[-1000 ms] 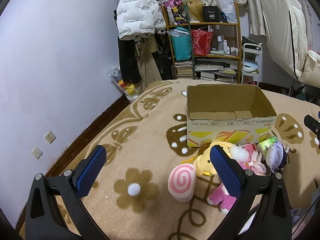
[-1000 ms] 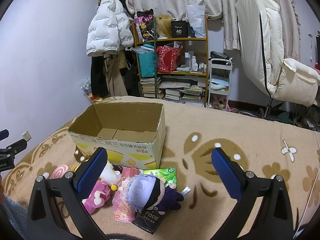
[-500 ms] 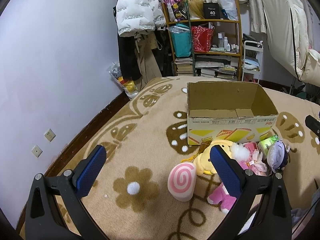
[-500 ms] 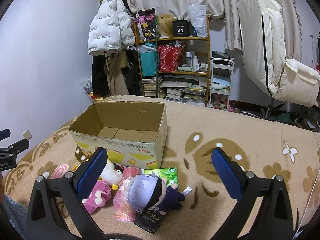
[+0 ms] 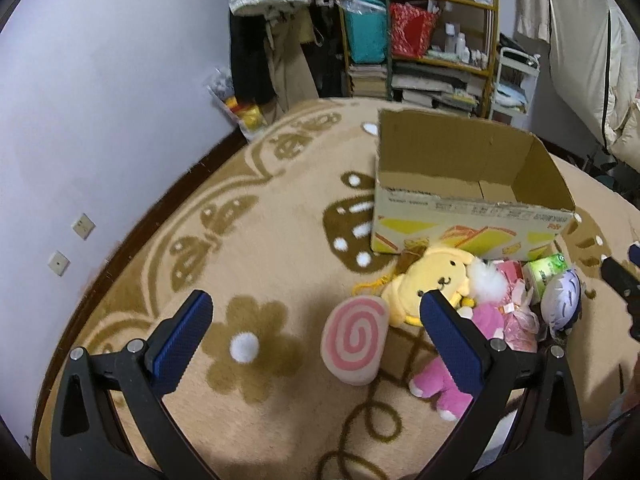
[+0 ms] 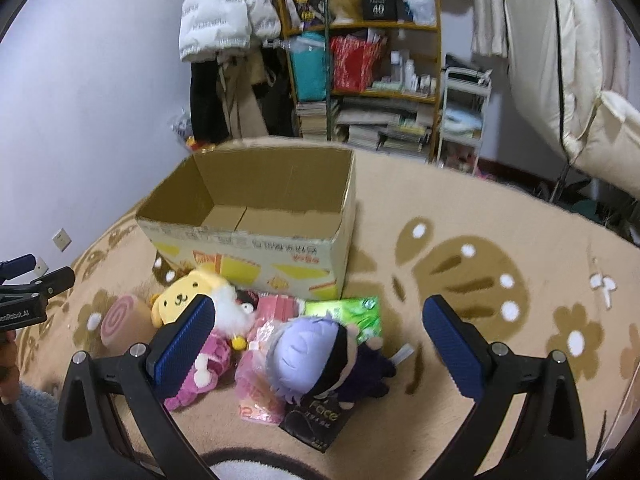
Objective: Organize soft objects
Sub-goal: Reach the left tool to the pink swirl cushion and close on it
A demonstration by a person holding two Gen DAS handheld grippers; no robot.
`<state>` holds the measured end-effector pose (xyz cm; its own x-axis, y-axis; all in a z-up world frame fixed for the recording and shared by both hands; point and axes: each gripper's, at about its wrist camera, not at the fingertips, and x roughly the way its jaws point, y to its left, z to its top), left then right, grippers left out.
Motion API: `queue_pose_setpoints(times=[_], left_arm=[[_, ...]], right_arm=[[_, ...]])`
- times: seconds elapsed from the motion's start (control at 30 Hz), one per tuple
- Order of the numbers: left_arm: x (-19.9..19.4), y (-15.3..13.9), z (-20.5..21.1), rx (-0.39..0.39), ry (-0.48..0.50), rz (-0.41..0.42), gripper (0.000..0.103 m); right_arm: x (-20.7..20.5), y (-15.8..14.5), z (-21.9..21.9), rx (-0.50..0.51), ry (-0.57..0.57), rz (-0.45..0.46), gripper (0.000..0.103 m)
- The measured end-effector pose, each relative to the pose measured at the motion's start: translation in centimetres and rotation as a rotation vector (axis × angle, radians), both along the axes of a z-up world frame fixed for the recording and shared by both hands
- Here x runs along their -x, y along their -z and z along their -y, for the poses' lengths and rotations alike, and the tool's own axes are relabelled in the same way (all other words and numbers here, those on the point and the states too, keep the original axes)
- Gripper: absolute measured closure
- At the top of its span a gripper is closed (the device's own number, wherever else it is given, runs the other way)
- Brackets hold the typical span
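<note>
An open, empty cardboard box (image 5: 468,220) (image 6: 256,256) stands on the flowered carpet. In front of it lies a pile of soft things: a pink swirl cushion (image 5: 354,338) (image 6: 120,322), a yellow dog plush (image 5: 430,280) (image 6: 186,294), a pink plush (image 5: 444,388) (image 6: 208,364), a purple-haired doll (image 5: 562,296) (image 6: 316,354), pink packets (image 6: 256,396) and a green tissue pack (image 6: 352,312). My left gripper (image 5: 316,308) is open above the swirl cushion. My right gripper (image 6: 320,320) is open above the doll. Both are empty.
A black "Face" pack (image 6: 316,420) lies under the doll. A wooden shelf (image 6: 360,64) full of books and bags, hanging coats (image 6: 228,16) and a white cart (image 6: 464,108) line the far wall. A cream recliner (image 6: 580,80) stands at right.
Both grippers have tilted down and moved closer to the pile; the toys and the box now look larger and sit between the fingers. Nothing was grasped.
</note>
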<state>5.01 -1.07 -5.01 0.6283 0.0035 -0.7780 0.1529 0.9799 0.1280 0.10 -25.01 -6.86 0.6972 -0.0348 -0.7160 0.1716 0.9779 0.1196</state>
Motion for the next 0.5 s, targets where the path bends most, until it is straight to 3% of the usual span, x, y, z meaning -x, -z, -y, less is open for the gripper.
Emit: queue_pose_setpoints(times=[0.5], left_arm=[[-3.5, 5.1, 1.3, -0.027, -0.01, -0.199, 0.001]], right_arm=[[-3.3, 5.1, -0.2, -0.087, -0.022, -0.182, 0.0]])
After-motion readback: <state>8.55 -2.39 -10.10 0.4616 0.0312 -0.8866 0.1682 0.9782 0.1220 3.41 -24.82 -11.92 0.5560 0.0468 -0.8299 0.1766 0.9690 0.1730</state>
